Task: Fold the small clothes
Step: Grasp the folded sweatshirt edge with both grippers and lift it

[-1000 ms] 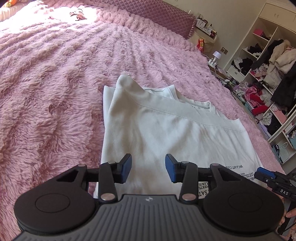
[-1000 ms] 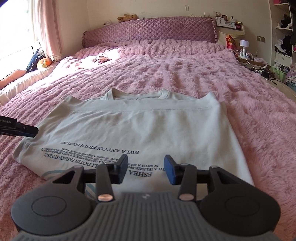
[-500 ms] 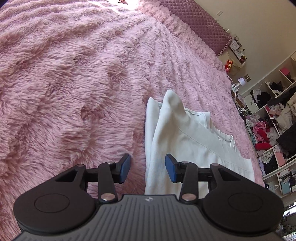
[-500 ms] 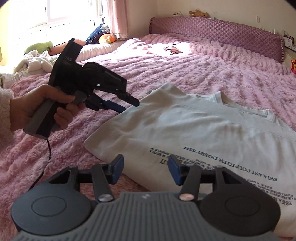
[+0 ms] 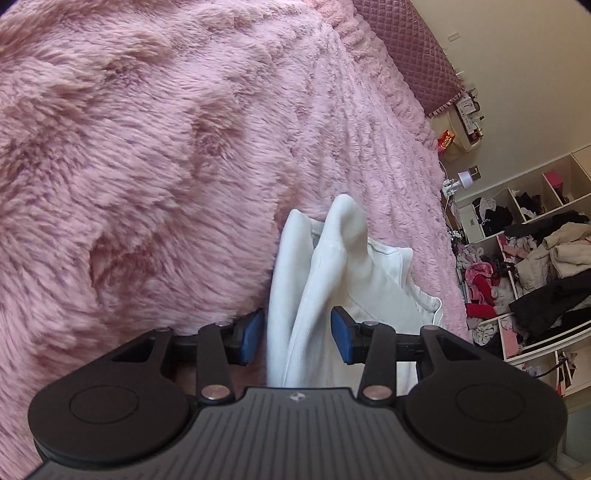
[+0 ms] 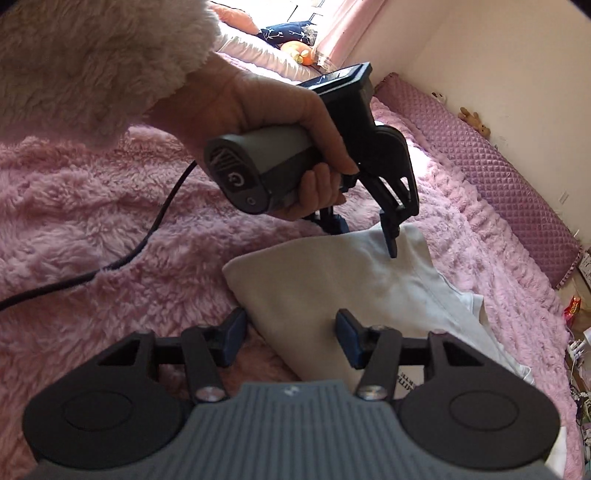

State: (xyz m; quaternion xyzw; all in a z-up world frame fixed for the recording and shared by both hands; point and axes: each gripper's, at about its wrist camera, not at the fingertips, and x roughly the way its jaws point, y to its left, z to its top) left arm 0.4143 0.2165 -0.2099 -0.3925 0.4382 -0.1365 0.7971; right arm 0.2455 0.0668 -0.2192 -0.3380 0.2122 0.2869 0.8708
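The white T-shirt (image 6: 332, 280) lies on the pink bed (image 5: 147, 166), sleeves tucked, final folds pending. Left gripper (image 5: 297, 338) and right gripper (image 6: 291, 339) straddle its nine-o'clock edge, released, unclenched.

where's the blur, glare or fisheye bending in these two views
Left wrist view: pink blanket soft and smeared up close, shelves bowed at the edge. Right wrist view: window blown out white, fuzzy sleeve out of focus, white t-shirt in shade.
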